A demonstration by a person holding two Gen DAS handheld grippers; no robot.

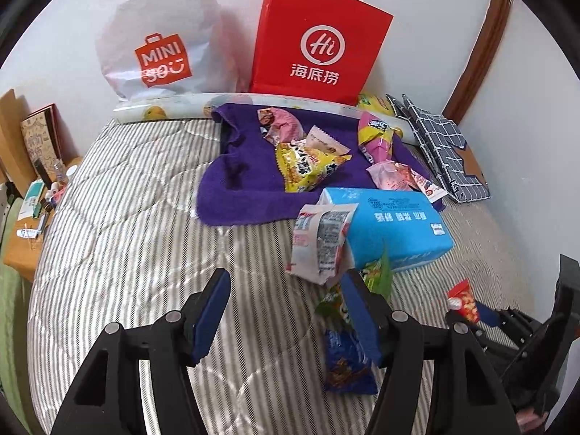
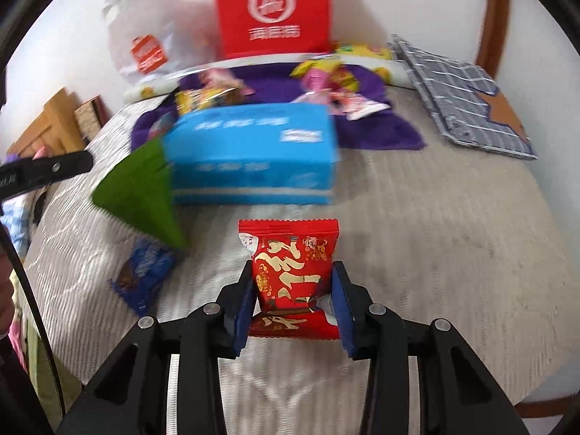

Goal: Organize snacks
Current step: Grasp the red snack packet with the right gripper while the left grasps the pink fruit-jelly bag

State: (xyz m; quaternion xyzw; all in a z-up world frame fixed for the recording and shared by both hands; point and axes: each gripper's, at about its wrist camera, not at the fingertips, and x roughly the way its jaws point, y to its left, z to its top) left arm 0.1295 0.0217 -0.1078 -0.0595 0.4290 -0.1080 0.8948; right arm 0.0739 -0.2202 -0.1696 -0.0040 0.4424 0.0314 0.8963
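1. Left wrist view: the left hand-held gripper (image 1: 286, 311) stands wide apart over the striped bed cover (image 1: 127, 224), with nothing between its blue pads (image 1: 212, 311). Its right finger passes over a green snack packet (image 1: 377, 272), though I cannot tell whether they touch.
2. Taking the blue box (image 1: 395, 221) as landmark: a white snack pouch (image 1: 320, 239) leans against its left side, the green packet lies at its near corner, and a dark blue snack packet (image 1: 344, 362) lies nearer still, beside the right finger.
3. Behind the blue box, a purple cloth (image 1: 239, 166) carries yellow and pink snack packets (image 1: 308, 166). Further back, a red paper bag (image 1: 319, 40) and a white plastic bag (image 1: 159, 36) stand against the wall.
4. Right of the blue box, the right hand-held gripper (image 1: 467, 304) shows at the edge, carrying a red packet.
5. Right wrist view, motion-blurred: the right hand-held gripper (image 2: 291, 286) is narrowed onto a red snack packet (image 2: 290, 261), pinching its sides, in front of the blue box (image 2: 253, 156).
6. The green packet (image 2: 141, 195) sits left of the blue box, the dark blue packet (image 2: 143, 275) nearer.
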